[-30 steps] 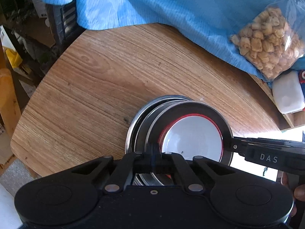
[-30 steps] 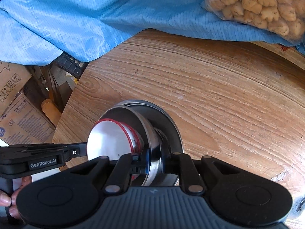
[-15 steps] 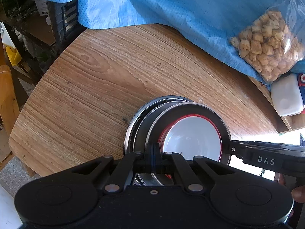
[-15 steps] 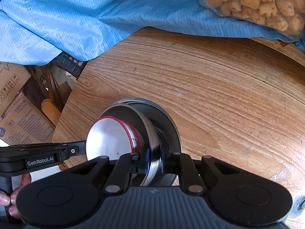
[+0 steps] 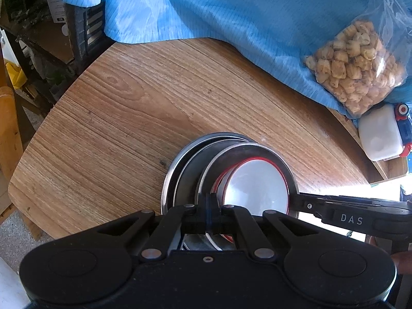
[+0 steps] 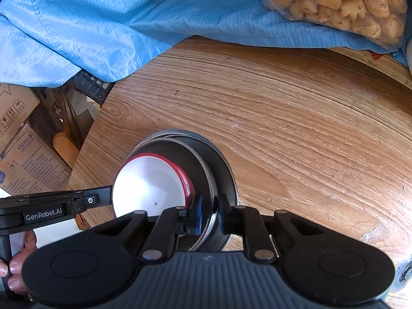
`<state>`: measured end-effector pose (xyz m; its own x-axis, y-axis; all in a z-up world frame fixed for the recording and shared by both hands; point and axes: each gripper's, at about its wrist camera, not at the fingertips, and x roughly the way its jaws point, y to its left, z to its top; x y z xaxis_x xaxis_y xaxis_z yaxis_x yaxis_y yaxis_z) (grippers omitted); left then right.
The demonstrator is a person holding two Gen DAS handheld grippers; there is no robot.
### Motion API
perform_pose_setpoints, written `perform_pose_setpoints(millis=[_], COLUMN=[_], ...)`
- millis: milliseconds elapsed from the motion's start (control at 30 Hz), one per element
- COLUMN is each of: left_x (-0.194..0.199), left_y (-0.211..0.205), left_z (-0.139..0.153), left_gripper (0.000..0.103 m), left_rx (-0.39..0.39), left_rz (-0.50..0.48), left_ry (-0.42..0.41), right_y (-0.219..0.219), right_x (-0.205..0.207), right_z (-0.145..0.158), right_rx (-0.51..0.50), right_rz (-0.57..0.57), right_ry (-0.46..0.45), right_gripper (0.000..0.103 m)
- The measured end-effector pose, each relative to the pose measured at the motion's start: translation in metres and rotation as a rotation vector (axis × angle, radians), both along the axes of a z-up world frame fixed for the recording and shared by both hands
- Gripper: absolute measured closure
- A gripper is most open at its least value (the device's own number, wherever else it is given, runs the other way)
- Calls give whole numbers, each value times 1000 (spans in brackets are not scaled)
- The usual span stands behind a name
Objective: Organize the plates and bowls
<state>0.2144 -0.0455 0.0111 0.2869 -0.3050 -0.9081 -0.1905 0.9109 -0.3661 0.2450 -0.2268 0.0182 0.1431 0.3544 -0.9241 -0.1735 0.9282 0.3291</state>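
Two claws, one stack, and I'm right over it: my left claw [image 5: 209, 215] is pinched fully shut on the near rim of the steel plate [image 5: 260, 152], and that plate carries the white bowl with the red rim [image 5: 257, 188] inside it. From the right wrist view, my right claw [image 6: 209, 212] straddles the same plate's edge, and its jaws have just been opening: the blue pad sits on one side of the rim, the black finger on the other, a sliver of daylight showing, so I read that grip as letting go. The plate with its bowls sits tilted on top of the bigger steel plates [image 5: 180, 162] nested below, near the front of the wooden desk [image 5: 128, 108]. What matters now is that the rim runs straight between my right fingers, near edge toward me, bowl off to that claw's left. My left side is the one with real hold, so I'd judge it steadies the stack while the right backs away. The snack bag [image 5: 355, 69] on the blue cloth [image 5: 231, 7] is well apart.
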Motion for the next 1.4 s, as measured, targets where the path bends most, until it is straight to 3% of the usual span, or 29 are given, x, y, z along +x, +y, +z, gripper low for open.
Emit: perform_pose_setpoints(millis=[200,233,267,333,467,633,867,1133,1400], left_x=[-3,-4,-4,-6,-11,-12,-15,-17,-20], left_y=[2,2,2,2,13,10,13,16,14], left_z=[3,5,6,8,10,8,10,7,7], left_gripper=[100,86,54,31,27,15,5,1,1], left_rx=[1,18,62,174,103,120,127,134,158], left_rz=[5,8,11,18,47,48,72,108,111], left_ry=[-15,-21,-16,-26,-39,-27,-23,-5,7], right_y=[1,1,1,1,1,3,0,-4,-10], right_x=[-1,-1,-1,-2,-3,-5,-7,-11,-15], right_z=[0,0,0,0,0,1,3,7,11], right_rx=[3,2,-1,-5,-6,-13,-25,-58,-76], right_rz=[3,4,5,9,13,18,11,-3,-19], right_ry=[0,0,-2,-5,-6,-13,-25,-50,-77], right_gripper=[85,85,85,85,85,84,74,53,21])
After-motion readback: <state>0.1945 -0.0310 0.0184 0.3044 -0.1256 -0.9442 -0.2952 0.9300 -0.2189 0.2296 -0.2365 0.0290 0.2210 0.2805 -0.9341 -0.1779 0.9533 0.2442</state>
